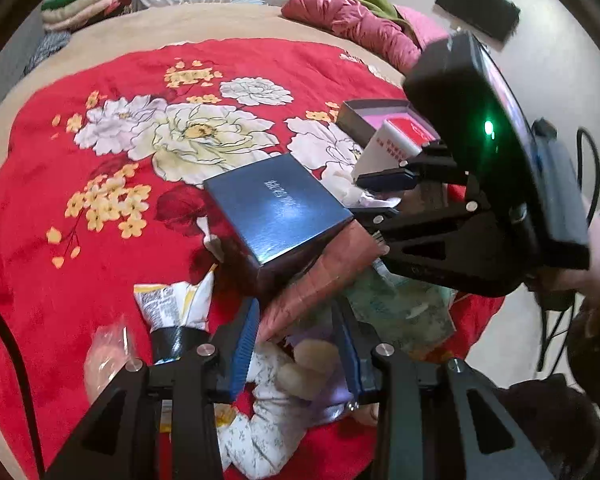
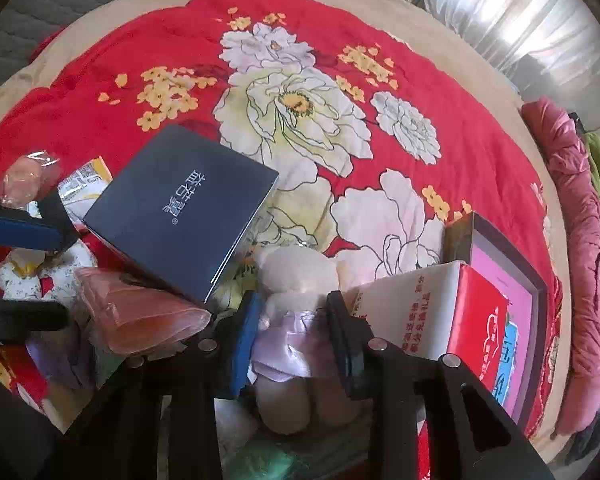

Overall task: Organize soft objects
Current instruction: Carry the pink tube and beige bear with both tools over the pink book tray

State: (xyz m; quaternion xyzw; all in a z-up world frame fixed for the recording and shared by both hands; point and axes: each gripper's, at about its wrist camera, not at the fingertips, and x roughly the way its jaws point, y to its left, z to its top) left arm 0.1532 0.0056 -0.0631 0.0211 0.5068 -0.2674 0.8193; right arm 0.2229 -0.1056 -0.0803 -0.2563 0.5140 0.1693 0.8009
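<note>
Right gripper (image 2: 293,334): reaching low over the red floral blanket (image 2: 100,120), blue-padded jaws clasping a cream plush toy (image 2: 300,280) in a lilac satin skirt
Plush toy: upright between a dark blue box (image 2: 180,208) and a red-and-white carton (image 2: 432,312)
Left gripper (image 1: 296,344): angled down, jaws parted astride a pinkish plastic packet (image 1: 324,280); beneath lies a floral cloth doll (image 1: 260,420)
</note>
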